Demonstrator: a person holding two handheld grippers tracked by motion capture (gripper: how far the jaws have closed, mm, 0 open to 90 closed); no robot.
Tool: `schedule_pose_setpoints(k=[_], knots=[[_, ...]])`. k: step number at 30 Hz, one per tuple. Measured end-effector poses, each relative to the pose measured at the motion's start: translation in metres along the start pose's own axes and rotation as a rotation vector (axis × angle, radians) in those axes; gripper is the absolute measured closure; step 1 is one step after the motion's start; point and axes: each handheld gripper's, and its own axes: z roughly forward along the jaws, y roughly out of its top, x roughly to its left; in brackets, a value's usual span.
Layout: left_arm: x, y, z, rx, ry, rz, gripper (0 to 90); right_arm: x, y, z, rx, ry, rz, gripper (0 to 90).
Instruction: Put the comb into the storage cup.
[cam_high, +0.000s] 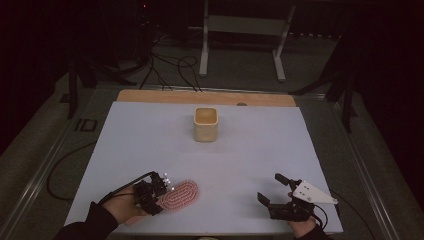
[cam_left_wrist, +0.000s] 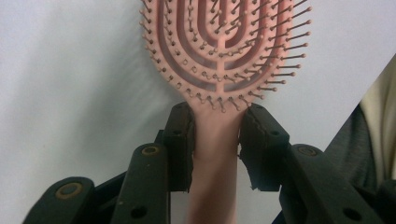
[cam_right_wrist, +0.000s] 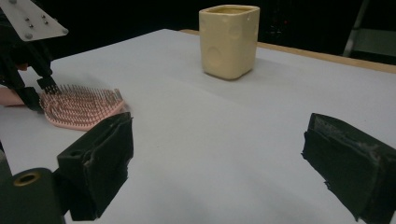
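Note:
A pink hairbrush (cam_high: 179, 195) lies bristles up on the pale sheet near the front left. My left gripper (cam_high: 156, 196) holds it by the handle. In the left gripper view both black pads (cam_left_wrist: 183, 140) press the sides of the pink handle (cam_left_wrist: 215, 158), just below the bristled head (cam_left_wrist: 219, 51). My right gripper (cam_high: 269, 187) rests near the front right edge, open, with nothing between its jaws (cam_right_wrist: 217, 158). From the right gripper view the hairbrush (cam_right_wrist: 79, 109) lies to the left, with the left gripper (cam_right_wrist: 39, 93) at its far end.
A cream square cup (cam_high: 205, 125) stands upright toward the back middle of the sheet (cam_high: 250, 150), also seen in the right gripper view (cam_right_wrist: 229, 39). A wooden strip (cam_high: 150, 96) runs along the far edge. Cables and a white stand (cam_high: 240, 30) lie on the floor beyond.

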Motion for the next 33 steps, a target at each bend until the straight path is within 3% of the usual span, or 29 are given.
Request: schedule_pose_setpoints(k=[6,12,23,33], knots=[[0.002,-0.001,0.002,0.006,-0.016,-0.012,68.6,0.000,0.000,0.000,0.001,-0.001,-0.001,8.3],[0.000,-0.002,0.003,0.012,-0.007,0.003,70.3,0.000,0.000,0.000,0.002,0.000,0.000,8.3],[0.000,-0.003,0.002,-0.037,-0.011,-0.001,71.0,-0.001,0.000,0.000,0.001,-0.002,0.004,8.3],[0.000,0.000,-0.010,-0.117,-0.013,-0.004,71.1,-0.001,0.000,0.000,0.000,-0.002,0.003,8.3]])
